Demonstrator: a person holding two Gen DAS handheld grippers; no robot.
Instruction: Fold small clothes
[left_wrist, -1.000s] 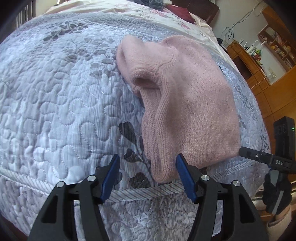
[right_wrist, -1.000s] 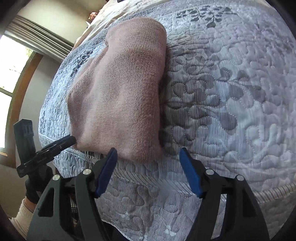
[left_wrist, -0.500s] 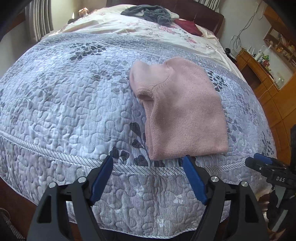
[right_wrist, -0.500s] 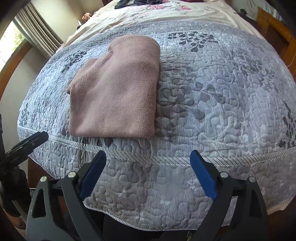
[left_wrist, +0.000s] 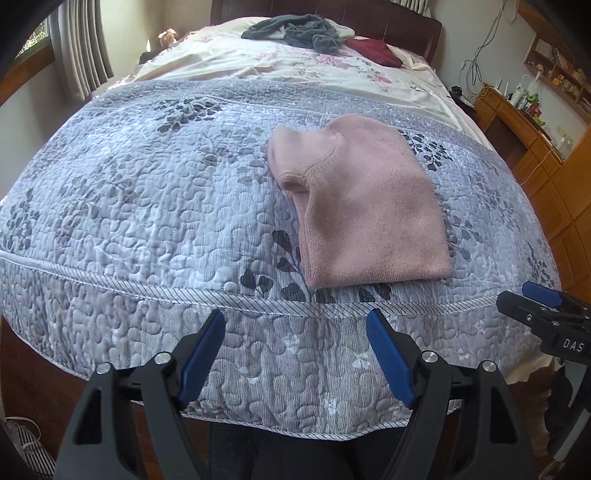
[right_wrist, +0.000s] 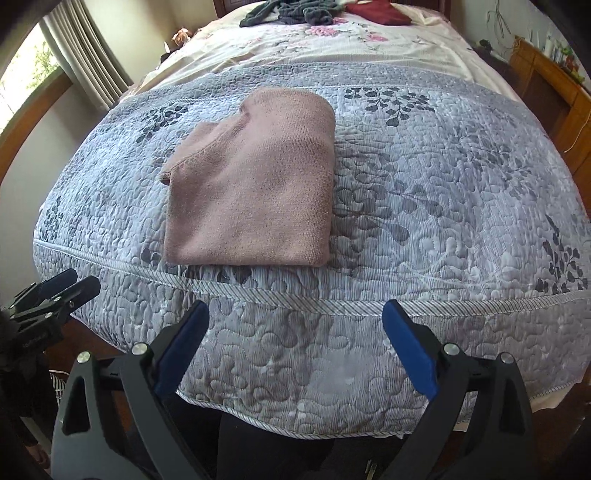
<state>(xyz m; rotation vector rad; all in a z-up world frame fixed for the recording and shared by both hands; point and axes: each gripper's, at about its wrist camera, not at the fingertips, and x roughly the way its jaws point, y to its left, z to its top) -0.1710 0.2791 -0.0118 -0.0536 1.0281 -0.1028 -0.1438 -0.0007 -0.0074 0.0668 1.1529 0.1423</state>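
Quilted bedspread (left_wrist: 147, 206) | pink garment (left_wrist: 369, 206) folded (inner layers hidden) | hand-held grippers empty

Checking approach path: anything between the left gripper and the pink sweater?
Nothing but bare quilt and its striped edge piping. In the left wrist view the open left gripper hangs off the bed's near edge, apart from the folded pink sweater.
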